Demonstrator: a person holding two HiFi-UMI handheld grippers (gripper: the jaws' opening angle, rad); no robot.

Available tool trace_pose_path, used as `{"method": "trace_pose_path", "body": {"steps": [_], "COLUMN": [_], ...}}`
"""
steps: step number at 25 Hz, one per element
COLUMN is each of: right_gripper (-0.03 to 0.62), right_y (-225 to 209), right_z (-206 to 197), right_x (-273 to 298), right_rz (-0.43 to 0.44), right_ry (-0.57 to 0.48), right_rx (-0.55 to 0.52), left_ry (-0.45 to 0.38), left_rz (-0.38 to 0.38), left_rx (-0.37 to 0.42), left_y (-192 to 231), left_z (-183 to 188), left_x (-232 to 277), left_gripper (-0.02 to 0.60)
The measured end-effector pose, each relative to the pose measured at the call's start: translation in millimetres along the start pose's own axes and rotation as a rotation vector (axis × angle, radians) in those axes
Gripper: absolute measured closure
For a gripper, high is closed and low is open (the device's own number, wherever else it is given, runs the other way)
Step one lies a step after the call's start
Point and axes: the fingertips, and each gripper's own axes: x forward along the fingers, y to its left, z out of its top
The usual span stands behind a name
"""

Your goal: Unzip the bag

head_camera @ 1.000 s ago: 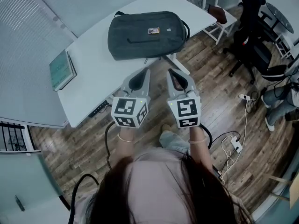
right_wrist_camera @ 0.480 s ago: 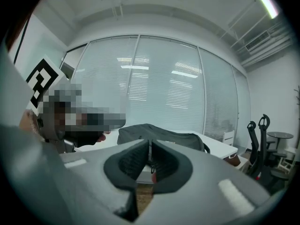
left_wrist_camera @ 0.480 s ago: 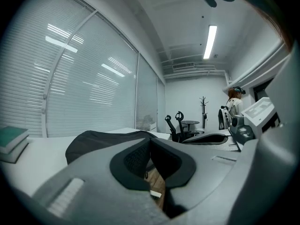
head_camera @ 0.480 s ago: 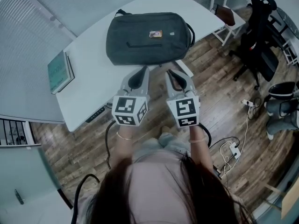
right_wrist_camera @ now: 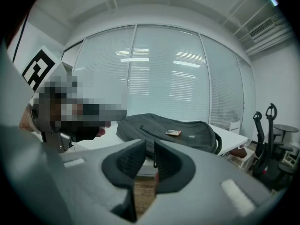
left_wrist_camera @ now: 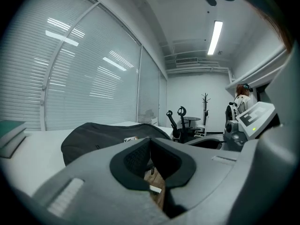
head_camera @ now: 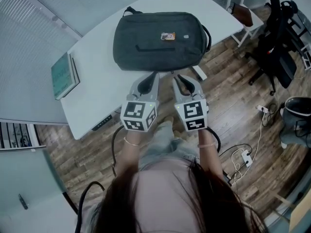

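A dark grey bag (head_camera: pixel 159 40) lies flat on the white table (head_camera: pixel 97 93), with a small orange tag (head_camera: pixel 168 36) on top and its zip closed. Both grippers hang side by side just short of the bag's near edge, over the table's rim. My left gripper (head_camera: pixel 153 75) is shut with nothing in it. The jaws of my right gripper (head_camera: pixel 181 77) are opening, a narrow gap between them with nothing in it. The bag (left_wrist_camera: pixel 108 137) shows past my left gripper (left_wrist_camera: pixel 150 146) in the left gripper view. In the right gripper view the bag (right_wrist_camera: pixel 168 132) lies ahead of my right gripper (right_wrist_camera: pixel 149 150).
A teal book (head_camera: pixel 64 75) lies at the table's left end. Black office chairs (head_camera: pixel 279 42) stand at the right. A power strip (head_camera: pixel 243 154) and cables lie on the wooden floor. Window blinds run behind the table.
The bag and table have come nearer to both grippers, whose tips now sit close to the bag's near edge. The grippers stay side by side.
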Motion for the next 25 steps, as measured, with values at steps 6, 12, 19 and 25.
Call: {"method": "trace_pose_path", "body": {"steps": [6, 12, 19, 25], "right_gripper": [0.531, 0.507, 0.505, 0.491], "right_y": [-4, -9, -14, -14], "right_z": [-23, -51, -75, -87], "right_x": [29, 54, 76, 88], "right_rz": [-0.007, -0.010, -0.009, 0.010], "right_ry": [0.046, 0.096, 0.131, 0.129], "right_rx": [0.026, 0.060, 0.087, 0.143], "left_ry": [0.033, 0.061, 0.080, 0.095], "left_rz": [-0.033, -0.060, -0.086, -0.095], "left_rx": [-0.003, -0.005, -0.005, -0.013], "left_y": [14, 26, 29, 35], "left_z": [-15, -27, -35, -40], "left_x": [27, 52, 75, 86], "left_gripper": [0.569, 0.569, 0.569, 0.569]}}
